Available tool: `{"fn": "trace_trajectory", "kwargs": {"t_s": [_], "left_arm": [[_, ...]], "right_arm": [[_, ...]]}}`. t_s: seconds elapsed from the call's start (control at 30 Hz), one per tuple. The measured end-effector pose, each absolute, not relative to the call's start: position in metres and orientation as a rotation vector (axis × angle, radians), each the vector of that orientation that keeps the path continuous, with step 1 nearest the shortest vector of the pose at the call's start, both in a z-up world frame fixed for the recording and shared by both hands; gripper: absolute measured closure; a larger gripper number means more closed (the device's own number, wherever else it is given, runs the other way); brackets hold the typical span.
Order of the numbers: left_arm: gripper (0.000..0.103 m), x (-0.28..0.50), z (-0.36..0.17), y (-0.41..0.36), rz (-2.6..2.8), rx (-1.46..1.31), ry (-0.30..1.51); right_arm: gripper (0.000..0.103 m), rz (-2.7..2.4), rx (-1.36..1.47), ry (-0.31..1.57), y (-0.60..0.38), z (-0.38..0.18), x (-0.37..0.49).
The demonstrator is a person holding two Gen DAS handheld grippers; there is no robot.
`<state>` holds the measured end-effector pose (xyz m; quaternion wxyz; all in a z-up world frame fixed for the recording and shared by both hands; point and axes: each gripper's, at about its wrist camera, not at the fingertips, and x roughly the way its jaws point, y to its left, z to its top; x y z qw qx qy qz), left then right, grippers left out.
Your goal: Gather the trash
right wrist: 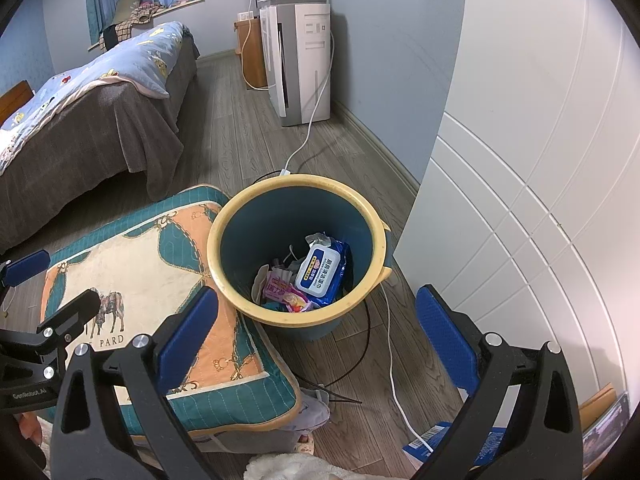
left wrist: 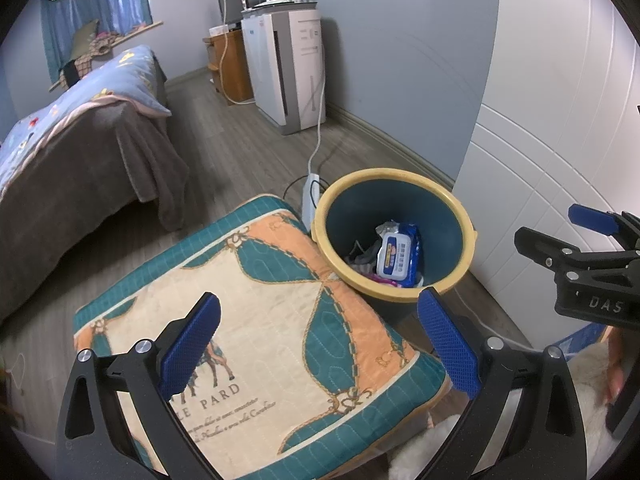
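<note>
Both the left gripper (left wrist: 320, 344) and the right gripper (right wrist: 318, 336) gape wide with nothing held, low in their frames, and beyond them, centre frame beside a quilted cushion (right wrist: 132, 276), stands the yellow-rimmed blue bin (right wrist: 224, 248) holding a blue wet-wipes pack (right wrist: 322, 270) and pink wrappers (right wrist: 286, 294).

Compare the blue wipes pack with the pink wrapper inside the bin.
The blue wipes pack is the larger item and has a white label flap with printed text; the pink wrapper is smaller and crumpled. The wipes pack leans against the bin's right inner wall, while the pink wrapper lies lower, toward the near side. Both sit inside the yellow-rimmed bin, touched by neither tool.
</note>
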<state>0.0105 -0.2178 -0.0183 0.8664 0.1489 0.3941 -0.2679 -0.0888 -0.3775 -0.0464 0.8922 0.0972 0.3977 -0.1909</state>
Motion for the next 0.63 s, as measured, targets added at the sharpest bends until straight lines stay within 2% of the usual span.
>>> {"fn": "trace_trajectory", "kwargs": {"t_s": [0.63], "left_arm": [[0.005,0.0147,-0.0177,-0.2142,-0.559,0.309,0.852]], "right_arm": [[0.006,-0.414,0.226,0.828,-0.3821,-0.0502,-0.0929]]}}
